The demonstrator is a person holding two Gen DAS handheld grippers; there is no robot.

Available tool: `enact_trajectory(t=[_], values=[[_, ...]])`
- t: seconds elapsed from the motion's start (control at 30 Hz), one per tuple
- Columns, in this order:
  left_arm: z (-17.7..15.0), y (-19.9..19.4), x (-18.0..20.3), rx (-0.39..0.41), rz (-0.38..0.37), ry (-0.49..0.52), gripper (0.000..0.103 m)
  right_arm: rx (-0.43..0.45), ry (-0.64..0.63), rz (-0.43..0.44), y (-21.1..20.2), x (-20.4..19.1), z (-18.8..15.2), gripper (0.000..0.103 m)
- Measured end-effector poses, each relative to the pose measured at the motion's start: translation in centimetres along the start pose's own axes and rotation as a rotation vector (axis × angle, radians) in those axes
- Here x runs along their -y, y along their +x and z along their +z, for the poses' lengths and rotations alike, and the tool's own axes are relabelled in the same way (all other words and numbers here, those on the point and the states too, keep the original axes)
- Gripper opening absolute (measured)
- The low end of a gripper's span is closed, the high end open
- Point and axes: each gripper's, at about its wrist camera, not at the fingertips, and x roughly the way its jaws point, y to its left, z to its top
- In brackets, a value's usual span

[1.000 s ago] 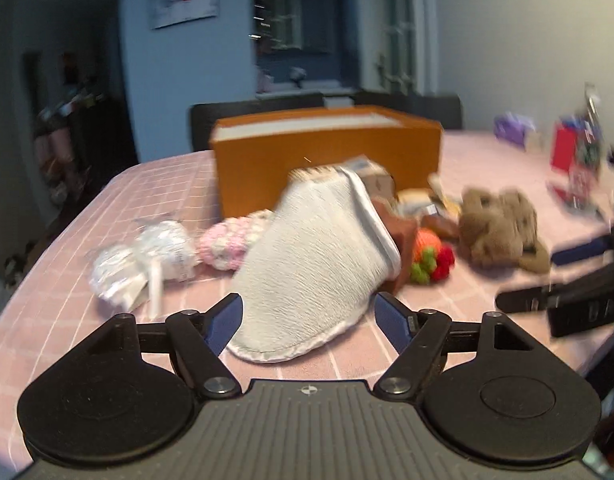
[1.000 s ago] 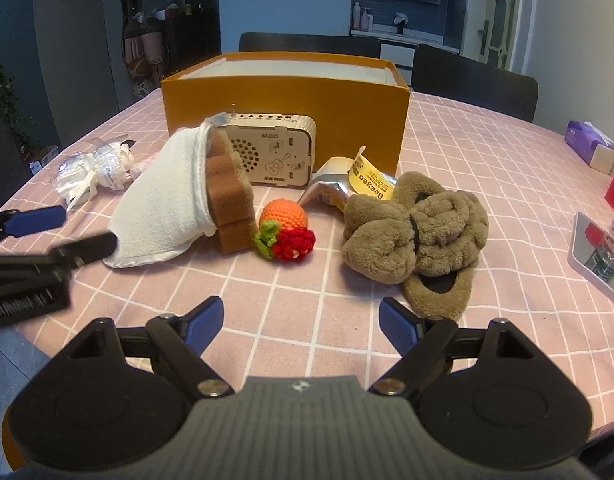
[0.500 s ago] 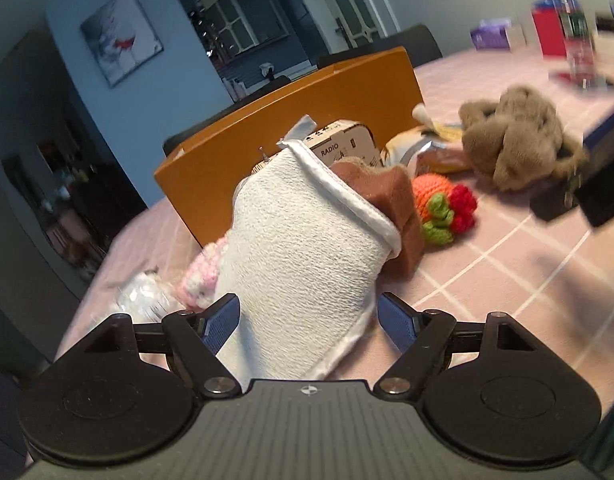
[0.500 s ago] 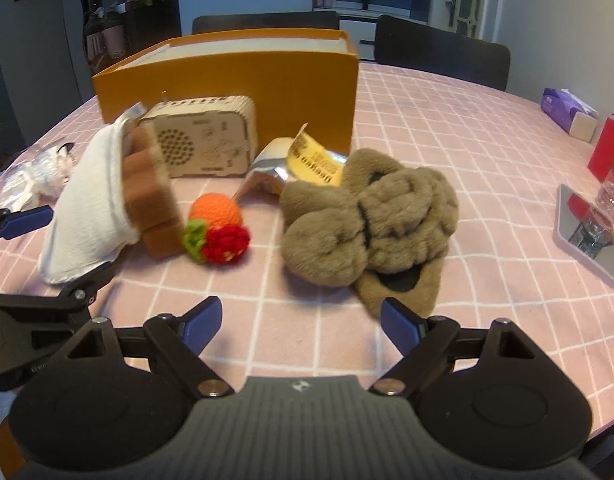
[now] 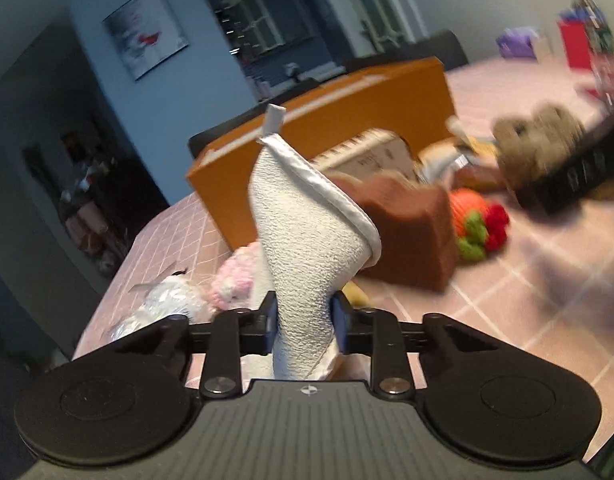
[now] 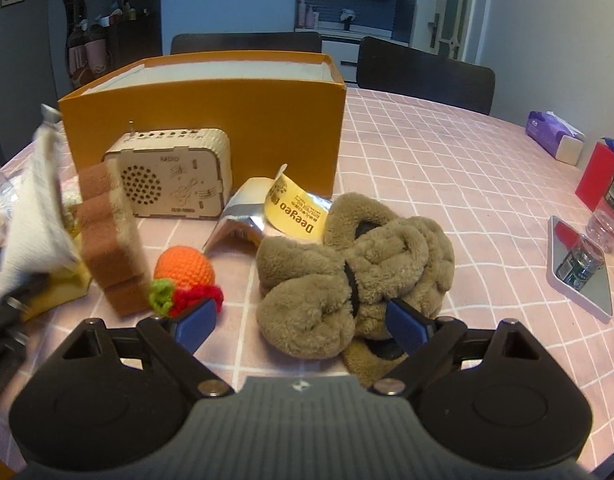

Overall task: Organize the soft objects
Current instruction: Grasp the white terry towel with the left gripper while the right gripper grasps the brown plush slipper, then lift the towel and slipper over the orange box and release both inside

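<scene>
My left gripper (image 5: 303, 316) is shut on a white towel (image 5: 307, 232) and lifts it upright off the table; the towel also shows at the left of the right wrist view (image 6: 35, 208). My right gripper (image 6: 301, 322) is open, its fingers on either side of a brown plush toy (image 6: 347, 276). A brown sponge (image 6: 111, 240) stands beside a crocheted orange fruit (image 6: 185, 270). An orange box (image 6: 211, 120) stands open behind them. A pink knitted item (image 5: 235, 276) lies left of the towel.
A wooden radio (image 6: 171, 176) and a foil snack packet (image 6: 275, 208) lie in front of the box. A clear wrapper (image 5: 163, 300) lies at the left. A mirror tray (image 6: 579, 268), bottle (image 6: 611, 204), red box and tissue pack (image 6: 555, 136) sit at the right.
My left gripper closed on the white towel and raised it off the sponge. My right gripper moved forward until its open fingers straddle the brown plush toy.
</scene>
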Motion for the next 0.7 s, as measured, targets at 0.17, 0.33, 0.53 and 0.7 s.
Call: enact_trajectory(t=[0.17, 0.33, 0.53, 0.7], values=[[0.6, -0.9, -2.3, 0.007, 0.01, -0.097, 0.021, 0.015, -0.016, -0.056, 0.1, 0.0, -0.3, 0.067], [1.1, -1.6, -3.7, 0.016, 0.011, -0.155, 0.02, 0.014, -0.033, -0.048, -0.3, 0.5, -0.8, 0.033], [1.8, -2.5, -4.5, 0.041, 0.008, -0.194, 0.019, 0.03, -0.067, -0.039, -1.0, 0.8, -1.6, 0.02], [2.1, -3.3, -5.2, 0.055, 0.005, -0.209, 0.019, 0.07, -0.096, -0.028, -3.1, 1.0, -1.8, 0.018]])
